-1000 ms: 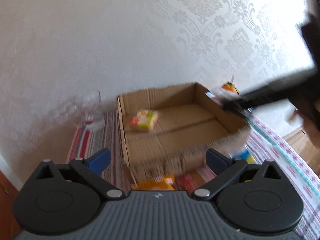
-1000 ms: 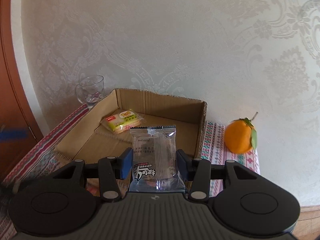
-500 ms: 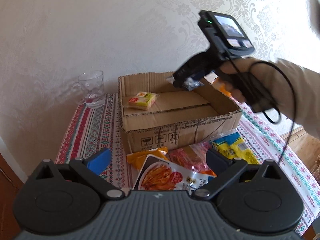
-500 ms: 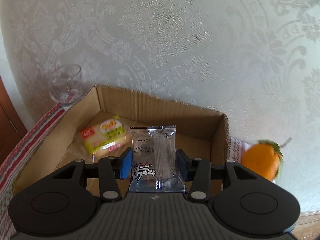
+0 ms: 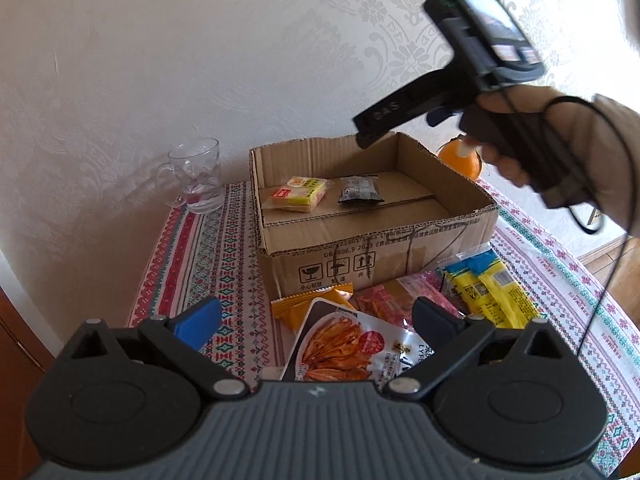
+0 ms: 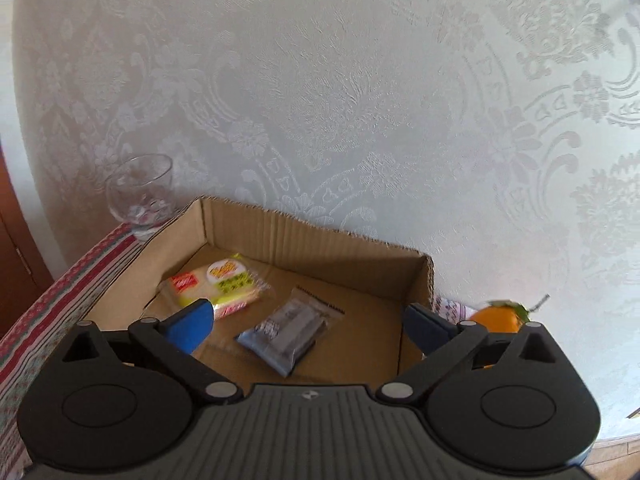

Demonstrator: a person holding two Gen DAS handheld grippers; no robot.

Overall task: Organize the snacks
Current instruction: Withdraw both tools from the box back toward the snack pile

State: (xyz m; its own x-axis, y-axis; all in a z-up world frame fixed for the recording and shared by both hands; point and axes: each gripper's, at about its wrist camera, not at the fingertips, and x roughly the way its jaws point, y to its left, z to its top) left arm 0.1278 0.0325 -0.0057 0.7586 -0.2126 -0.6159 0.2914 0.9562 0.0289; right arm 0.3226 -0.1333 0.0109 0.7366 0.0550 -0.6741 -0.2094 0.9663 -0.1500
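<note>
Your right tool is opening, its jaws spread wide with nothing gripped, above the open brown cardboard box. The small clear-and-dark snack packet lies on the box floor, at four o'clock from the yellow wrapped biscuit pack. Your left tool stands wide and empty over the snack bags on the bench.

The right gripper fills the lower frame of its own view, its jaws opening wide with nothing pinched between them. In the left wrist view, a sleeved hand grips it at upper right. The left gripper gapes empty, bottom centre.
</note>
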